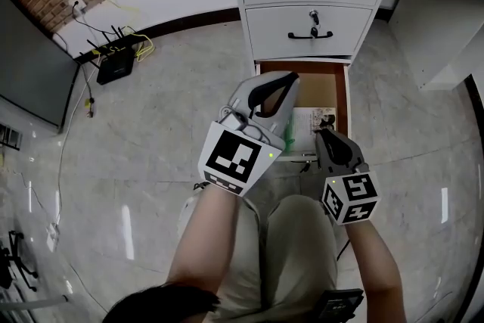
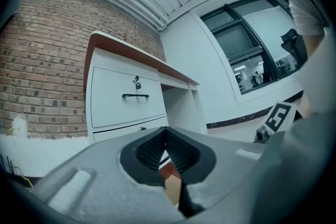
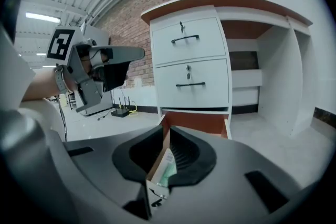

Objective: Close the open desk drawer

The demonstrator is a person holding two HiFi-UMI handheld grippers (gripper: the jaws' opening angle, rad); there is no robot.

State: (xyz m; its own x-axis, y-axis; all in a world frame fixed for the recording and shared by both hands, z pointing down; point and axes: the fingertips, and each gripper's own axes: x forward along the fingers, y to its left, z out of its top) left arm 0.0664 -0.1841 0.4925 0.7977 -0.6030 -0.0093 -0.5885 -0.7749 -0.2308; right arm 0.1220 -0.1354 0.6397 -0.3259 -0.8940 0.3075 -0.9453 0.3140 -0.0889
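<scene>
Judging by how things lie, the closing has not begun. The bottom white desk drawer with a brown interior (image 1: 342, 102) stands pulled well out of the white pedestal, below two shut white drawers with black handles (image 1: 310, 32). Printed papers (image 1: 311, 125) lie inside it. The grey right gripper (image 1: 321, 134) hangs at the drawer's near front edge, its jaws pressed together with nothing between them; whether it touches the front I cannot tell. The grey left gripper (image 1: 287, 81) is held over the drawer's left side, jaws likewise together and empty. The whole push is left: a gripper set against the front panel, then the drawer driven in until flush.
</scene>
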